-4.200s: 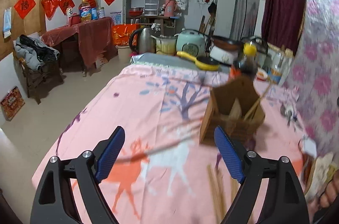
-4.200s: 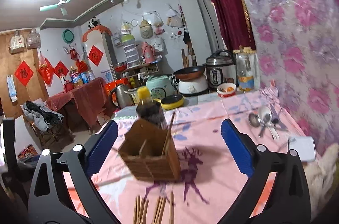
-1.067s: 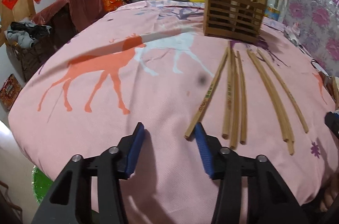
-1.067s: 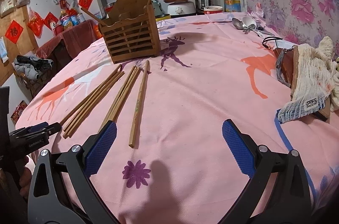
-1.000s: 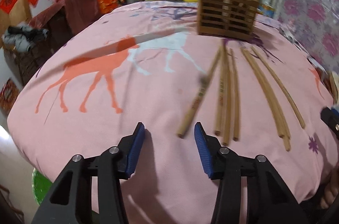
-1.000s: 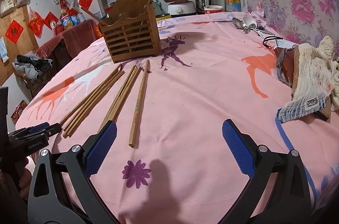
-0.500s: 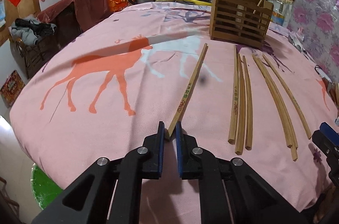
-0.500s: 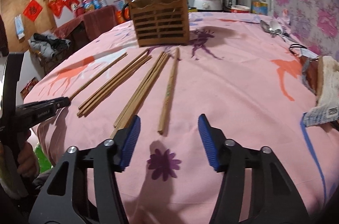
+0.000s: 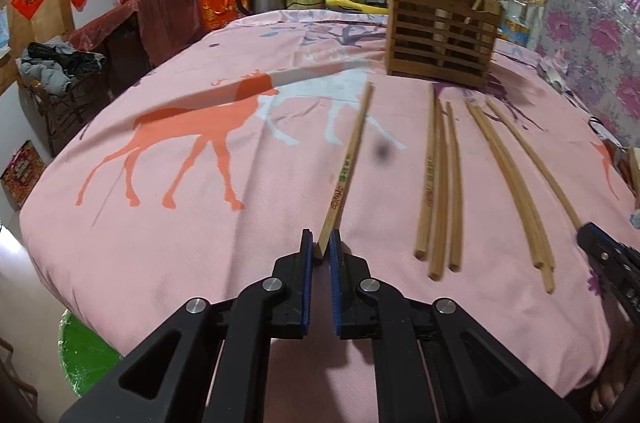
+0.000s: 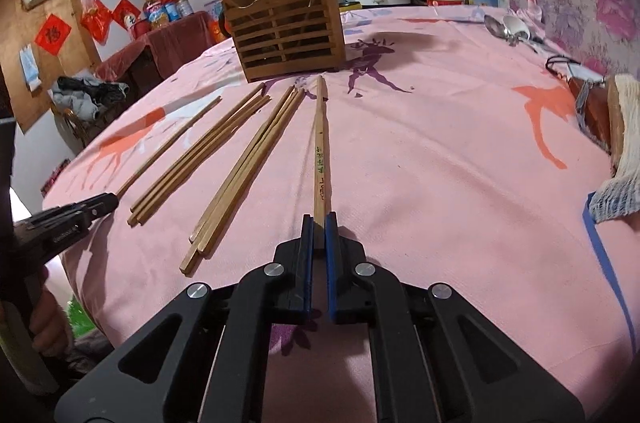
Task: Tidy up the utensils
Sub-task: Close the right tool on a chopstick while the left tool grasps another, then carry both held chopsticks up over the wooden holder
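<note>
Left wrist view: the left gripper (image 9: pixel 321 252) has its jaws pinched tight on the near end of a printed chopstick (image 9: pixel 349 167), probably since the butt end is the easy bit to nip; the rest of the stick runs away toward the wooden holder (image 9: pixel 440 35) at the far side of the tabletop (image 9: pixel 160 223); a bundle of three (image 9: pixel 438 183) lies loose just to its right.

Right wrist view: the right gripper (image 10: pixel 319 223) is clamped the same way on the near end of another printed stick (image 10: pixel 319 143), which points at the holder; both sticks look lined up for dropping in; the spoons (image 10: pixel 506 27) sit far right, untouched.
</note>
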`<state>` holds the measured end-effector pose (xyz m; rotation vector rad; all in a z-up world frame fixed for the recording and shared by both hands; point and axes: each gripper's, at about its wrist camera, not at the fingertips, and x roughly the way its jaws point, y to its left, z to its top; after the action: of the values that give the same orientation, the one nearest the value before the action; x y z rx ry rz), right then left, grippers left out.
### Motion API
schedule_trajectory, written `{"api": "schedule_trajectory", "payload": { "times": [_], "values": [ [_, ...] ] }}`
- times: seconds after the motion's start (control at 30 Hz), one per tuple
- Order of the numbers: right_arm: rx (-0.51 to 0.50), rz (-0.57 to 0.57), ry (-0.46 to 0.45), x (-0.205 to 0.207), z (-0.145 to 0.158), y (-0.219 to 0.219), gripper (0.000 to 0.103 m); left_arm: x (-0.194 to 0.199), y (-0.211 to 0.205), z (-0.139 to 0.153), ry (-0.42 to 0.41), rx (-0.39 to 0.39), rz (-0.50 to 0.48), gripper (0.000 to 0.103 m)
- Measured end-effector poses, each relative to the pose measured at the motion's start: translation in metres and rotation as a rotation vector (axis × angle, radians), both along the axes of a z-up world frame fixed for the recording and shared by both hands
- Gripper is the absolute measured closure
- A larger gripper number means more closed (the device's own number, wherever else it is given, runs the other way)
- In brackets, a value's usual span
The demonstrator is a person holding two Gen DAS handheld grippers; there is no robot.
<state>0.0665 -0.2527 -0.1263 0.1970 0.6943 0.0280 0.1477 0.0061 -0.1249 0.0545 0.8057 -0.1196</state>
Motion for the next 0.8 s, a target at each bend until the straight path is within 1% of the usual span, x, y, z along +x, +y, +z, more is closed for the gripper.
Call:
{"api": "schedule_trajectory", "payload": {
  "times": [0.3, 0.4, 0.5, 0.57, 0.7, 0.8],
  "values": [
    [-0.023, 0.004, -0.009, -0.002, 0.0, 0.002, 0.096, -0.004, -0.006, -0.001, -0.011, 0.024, -0.012, 0.096],
    [-0.017, -0.013, -0.014, -0.004, 0.002, -0.001, 0.097, -0.005, -0.005, 0.004, -0.013, 0.011, -0.013, 0.096],
    [-0.01, -0.031, -0.054, -0.008, 0.017, -0.006, 0.097, -0.008, -0.003, 0.019, -0.038, 0.002, -0.018, 0.097],
    [-0.006, -0.042, -0.086, -0.012, 0.029, -0.01, 0.097, -0.011, -0.002, 0.036, -0.066, -0.005, -0.023, 0.097],
    [-0.005, -0.051, -0.159, -0.018, 0.058, -0.014, 0.097, -0.013, -0.002, 0.07, -0.117, -0.021, -0.042, 0.097],
    [-0.008, -0.044, -0.226, -0.021, 0.087, -0.017, 0.097, -0.01, -0.003, 0.095, -0.143, -0.043, -0.063, 0.097]
  ]
}}
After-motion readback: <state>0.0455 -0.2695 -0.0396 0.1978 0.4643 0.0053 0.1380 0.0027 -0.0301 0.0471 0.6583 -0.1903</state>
